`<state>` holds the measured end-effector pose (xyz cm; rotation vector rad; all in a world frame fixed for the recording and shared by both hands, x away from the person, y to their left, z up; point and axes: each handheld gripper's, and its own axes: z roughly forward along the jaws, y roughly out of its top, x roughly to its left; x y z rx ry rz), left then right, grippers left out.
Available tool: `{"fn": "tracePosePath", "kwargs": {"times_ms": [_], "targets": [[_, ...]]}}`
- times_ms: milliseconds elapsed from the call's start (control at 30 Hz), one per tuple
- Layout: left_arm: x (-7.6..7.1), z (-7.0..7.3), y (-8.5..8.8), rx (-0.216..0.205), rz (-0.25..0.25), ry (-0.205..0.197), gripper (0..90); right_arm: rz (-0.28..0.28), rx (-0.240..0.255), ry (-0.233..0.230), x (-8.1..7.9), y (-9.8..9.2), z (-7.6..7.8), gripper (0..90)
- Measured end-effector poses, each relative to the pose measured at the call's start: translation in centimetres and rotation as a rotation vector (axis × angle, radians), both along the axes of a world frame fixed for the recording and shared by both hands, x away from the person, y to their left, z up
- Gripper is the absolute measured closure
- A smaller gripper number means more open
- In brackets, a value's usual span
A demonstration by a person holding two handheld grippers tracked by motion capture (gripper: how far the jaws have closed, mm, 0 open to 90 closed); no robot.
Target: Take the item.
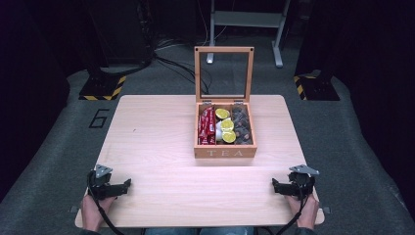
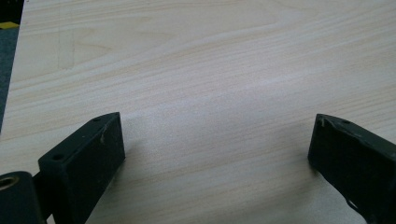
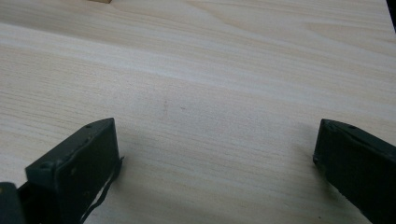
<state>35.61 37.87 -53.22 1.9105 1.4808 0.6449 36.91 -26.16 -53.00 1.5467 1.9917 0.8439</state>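
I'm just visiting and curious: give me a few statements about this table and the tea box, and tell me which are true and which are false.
1. The tea box has its lid standing open. True.
2. The left gripper holds a red packet. False: its jaws stand open over bare table.
3. The box holds red packets, yellow-topped cups and dark items. True.
4. The right gripper is inside the box. False: it rests near the table's near edge, jaws open.

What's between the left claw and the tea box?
Bare tabletop only, per the high view: nothing lies between the left claw and the tea box. Its jaws stand open.
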Motion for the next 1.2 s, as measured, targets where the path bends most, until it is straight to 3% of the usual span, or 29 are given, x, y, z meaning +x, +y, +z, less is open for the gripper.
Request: {"fn": "tracePosePath", "kwargs": {"times_ms": [233, 300, 733, 1200], "targets": [[0.2, 0.0, -0.1, 0.003, 0.001, -0.003, 3.4, 0.015, 0.001, 0.003, 0.1, -0.1, 0.0, 0.0], [0.3, 0.2, -0.2, 0.002, 0.0, 0.013, 3.2, 0.028, 0.001, 0.0, 0.2, -0.1, 0.0, 0.0], [1.8, 2.6, -2.9, -0.019, -0.114, 0.001, 1.5, 0.045, -0.001, -0.001, 0.3, -0.3, 0.0, 0.0], [3.9, 5.5, -7.4, -0.02, -0.242, -0.035, 2.0, 0.023, 0.004, 0.001, 0.2, -0.1, 0.0, 0.0]]}}
